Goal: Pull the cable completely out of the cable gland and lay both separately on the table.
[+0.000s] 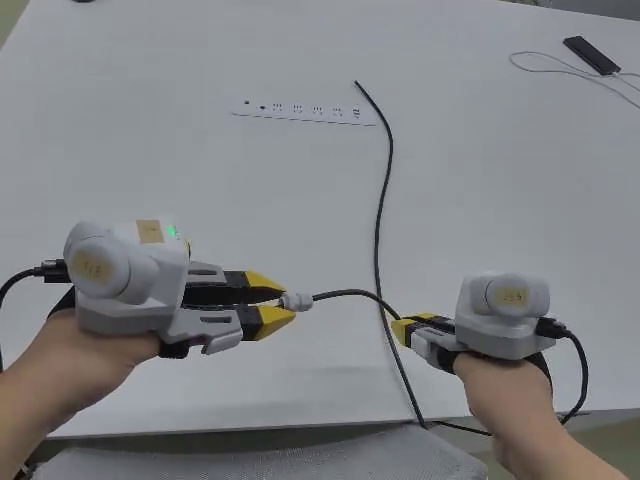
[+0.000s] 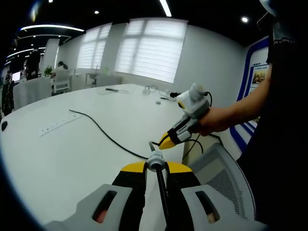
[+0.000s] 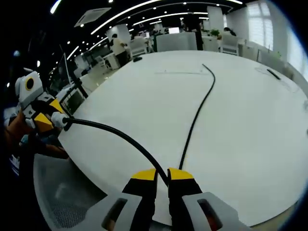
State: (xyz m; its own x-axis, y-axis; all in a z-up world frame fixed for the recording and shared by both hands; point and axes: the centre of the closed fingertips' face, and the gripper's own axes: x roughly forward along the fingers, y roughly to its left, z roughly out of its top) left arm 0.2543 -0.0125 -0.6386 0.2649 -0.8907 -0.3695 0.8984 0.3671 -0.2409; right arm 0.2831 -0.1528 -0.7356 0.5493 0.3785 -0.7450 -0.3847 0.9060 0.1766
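I am gripping the white cable gland [image 1: 297, 300] tightly in my left gripper [image 1: 283, 303] and pinching the black cable [image 1: 383, 190] in my right gripper [image 1: 402, 330], so that I can pull them apart. Both grippers are hovering over the near edge of the table [image 1: 150, 160], jaws pointing toward each other.

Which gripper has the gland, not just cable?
The left gripper: its tips clamp the white cable gland; the right gripper pinches only black cable.

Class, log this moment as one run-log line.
left hand-held gripper: shut on cable gland | right hand-held gripper: shut on cable | cable not yet pulled out
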